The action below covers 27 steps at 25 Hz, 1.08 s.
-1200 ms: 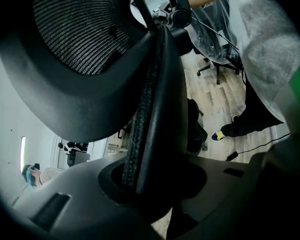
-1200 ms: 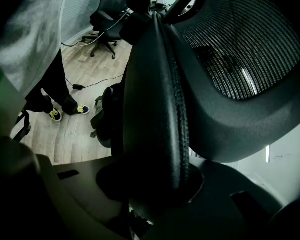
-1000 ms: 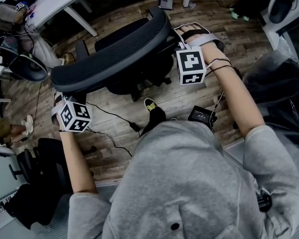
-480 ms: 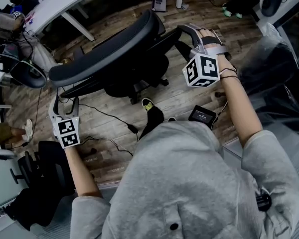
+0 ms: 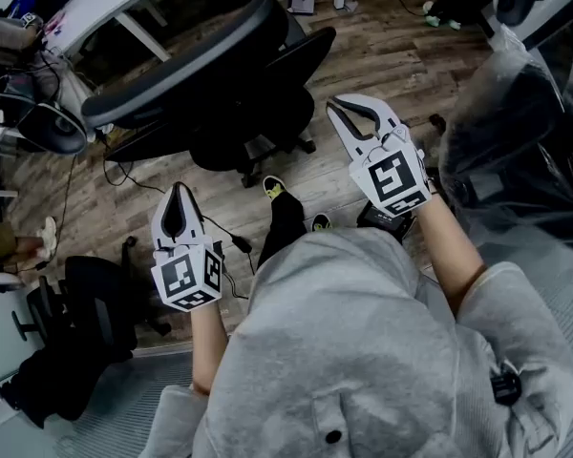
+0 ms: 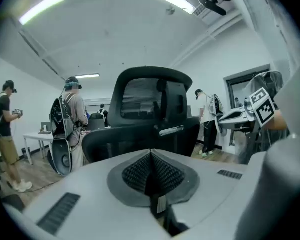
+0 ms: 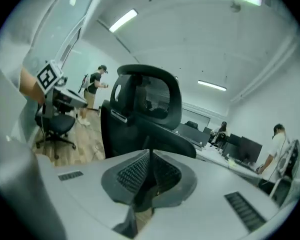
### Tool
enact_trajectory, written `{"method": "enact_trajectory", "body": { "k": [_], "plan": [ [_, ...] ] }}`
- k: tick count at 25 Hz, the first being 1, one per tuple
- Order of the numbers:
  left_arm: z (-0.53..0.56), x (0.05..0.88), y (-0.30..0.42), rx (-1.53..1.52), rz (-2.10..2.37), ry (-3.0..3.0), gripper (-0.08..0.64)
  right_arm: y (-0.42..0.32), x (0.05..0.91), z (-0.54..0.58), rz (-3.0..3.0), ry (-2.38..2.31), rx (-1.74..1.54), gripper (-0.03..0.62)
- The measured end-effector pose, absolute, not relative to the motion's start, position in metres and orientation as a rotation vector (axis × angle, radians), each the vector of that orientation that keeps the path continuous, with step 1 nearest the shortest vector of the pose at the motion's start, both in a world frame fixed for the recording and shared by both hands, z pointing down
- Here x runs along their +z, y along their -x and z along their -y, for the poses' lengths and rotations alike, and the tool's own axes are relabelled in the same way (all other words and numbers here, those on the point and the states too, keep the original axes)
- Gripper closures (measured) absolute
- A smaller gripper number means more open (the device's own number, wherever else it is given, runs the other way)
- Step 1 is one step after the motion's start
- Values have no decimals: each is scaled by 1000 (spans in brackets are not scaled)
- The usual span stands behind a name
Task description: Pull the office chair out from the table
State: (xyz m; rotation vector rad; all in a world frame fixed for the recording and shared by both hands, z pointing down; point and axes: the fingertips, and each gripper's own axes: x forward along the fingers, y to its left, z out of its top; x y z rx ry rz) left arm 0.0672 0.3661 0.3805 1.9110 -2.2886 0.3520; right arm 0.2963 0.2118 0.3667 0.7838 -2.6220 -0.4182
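Table (image 5: pixel 100 3) pokes in at the upper left corner of the head view. The office chair (image 5: pixel 186 60) sits just below and right of it, upper middle of the frame, close to the table but not tucked under as far as I can tell, with its back toward the person. It looks bulky, but it's on a wheeled base over wood floor, so I'd guess it rolls easy and likes to swivel. The stiff top rim of the backrest, one end per side, seems the sane place to grab, not the soft mesh. Left gripper (image 5: pixel 179 189) at lower left and right gripper (image 5: pixel 337 110) right of centre both sit apart from the chair. Their jaws have just been closing, tips together now, nothing between them.
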Motion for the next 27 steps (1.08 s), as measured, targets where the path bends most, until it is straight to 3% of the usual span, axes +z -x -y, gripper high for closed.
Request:
{"method": "enact_trajectory", "body": {
  "k": [7, 27],
  "plan": [
    [-362, 363, -110, 290, 2282, -1949, 548, -309, 350, -236, 2810, -814, -137, 555],
    [-355, 362, -143, 343, 2266, -1978, 548, -330, 360, -243, 2823, -812, -75, 555]
  ]
}}
